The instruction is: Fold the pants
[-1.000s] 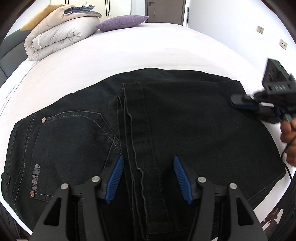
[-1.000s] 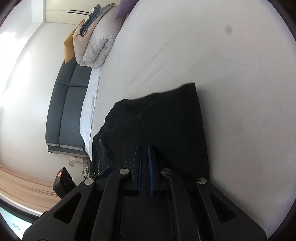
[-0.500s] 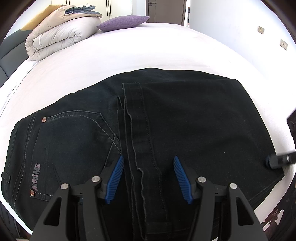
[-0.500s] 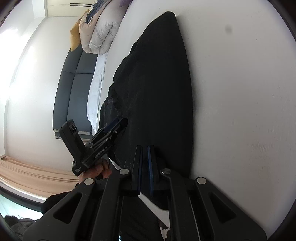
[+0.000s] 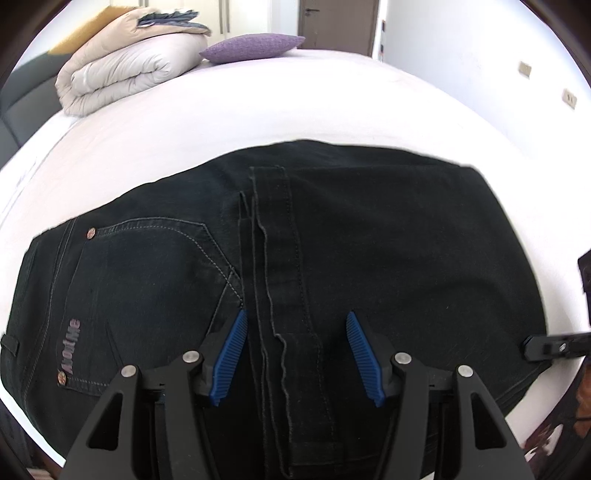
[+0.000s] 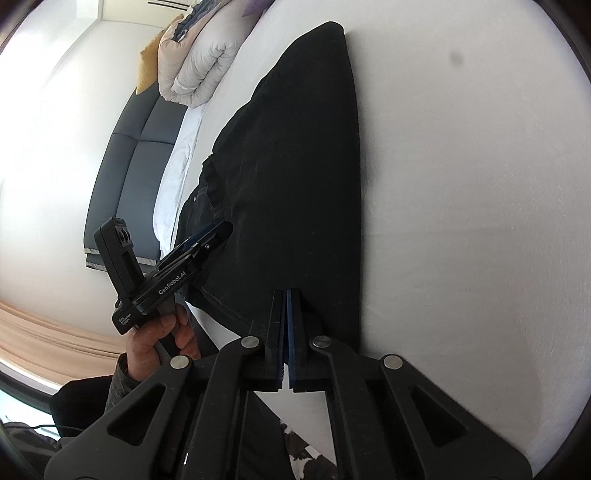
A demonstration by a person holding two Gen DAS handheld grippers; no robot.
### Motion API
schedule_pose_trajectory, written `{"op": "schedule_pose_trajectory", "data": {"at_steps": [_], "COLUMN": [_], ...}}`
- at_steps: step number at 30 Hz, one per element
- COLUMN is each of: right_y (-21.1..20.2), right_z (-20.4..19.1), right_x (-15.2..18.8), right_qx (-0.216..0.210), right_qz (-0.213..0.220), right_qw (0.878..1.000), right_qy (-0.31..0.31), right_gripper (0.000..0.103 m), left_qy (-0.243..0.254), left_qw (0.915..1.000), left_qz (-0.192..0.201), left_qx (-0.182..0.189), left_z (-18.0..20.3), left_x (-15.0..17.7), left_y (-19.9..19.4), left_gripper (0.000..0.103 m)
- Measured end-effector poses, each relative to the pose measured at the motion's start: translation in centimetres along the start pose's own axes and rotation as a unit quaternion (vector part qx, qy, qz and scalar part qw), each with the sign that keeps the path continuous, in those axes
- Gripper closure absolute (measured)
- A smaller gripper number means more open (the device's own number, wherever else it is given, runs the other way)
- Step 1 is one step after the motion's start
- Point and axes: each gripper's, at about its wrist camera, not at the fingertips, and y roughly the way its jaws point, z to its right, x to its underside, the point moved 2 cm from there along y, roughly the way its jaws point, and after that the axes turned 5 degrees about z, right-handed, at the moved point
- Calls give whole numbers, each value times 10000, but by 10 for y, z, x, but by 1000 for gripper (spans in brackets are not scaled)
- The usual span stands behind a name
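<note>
We count one pair of black pants (image 5: 388, 240) on one white bed (image 5: 295, 99). At the bed's far end we see one folded beige duvet (image 5: 125, 74) with one folded grey garment (image 5: 173, 24) on top, one purple cushion (image 5: 255, 46), and one yellow pillow (image 6: 147, 68) behind the duvet. We count two grippers, the left gripper (image 5: 295, 358) and the right gripper (image 6: 287, 332), and one bare hand (image 6: 155, 339). There are two wall sockets (image 5: 524, 68), one door (image 5: 338, 26) and one dark sofa (image 6: 129, 173).
</note>
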Motion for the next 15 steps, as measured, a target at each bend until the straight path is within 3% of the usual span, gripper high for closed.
{"op": "schedule_pose_trajectory", "data": {"at_steps": [2, 4, 6, 7, 8, 10, 14, 15], "right_y": [-1, -2, -3, -2, -2, -2, -2, -2], "right_z": [-1, -1, -1, -1, -1, -1, 0, 0], "right_x": [1, 3, 4, 3, 3, 3, 3, 3], "right_qx": [41, 47, 55, 60, 63, 61, 69, 71], "right_qz": [26, 52, 80, 88, 91, 99, 129, 136], "right_qw": [10000, 10000, 9999, 9999, 9999, 9999, 9999, 9999], "right_qy": [-45, -64, -67, -70, -77, -73, -68, -62], "right_gripper": [103, 103, 103, 103, 103, 103, 103, 103], "left_qy": [-404, -969, -1525, -1865, -2281, -3062, -4439, -4662], "left_qw": [9987, 9925, 9814, 9727, 9611, 9344, 8623, 8485], "left_qz": [115, 469, 958, 1197, 1407, 1699, 2294, 2343], "left_qx": [281, 574, 667, 685, 675, 658, 820, 879], "left_z": [-11, -29, -55, -73, -94, -135, -210, -222], "left_x": [1, 5, 15, 22, 32, 52, 99, 109], "left_y": [-13, -38, -68, -83, -96, -116, -144, -145], "left_gripper": [44, 44, 35, 23, 15, 15, 14, 14]}}
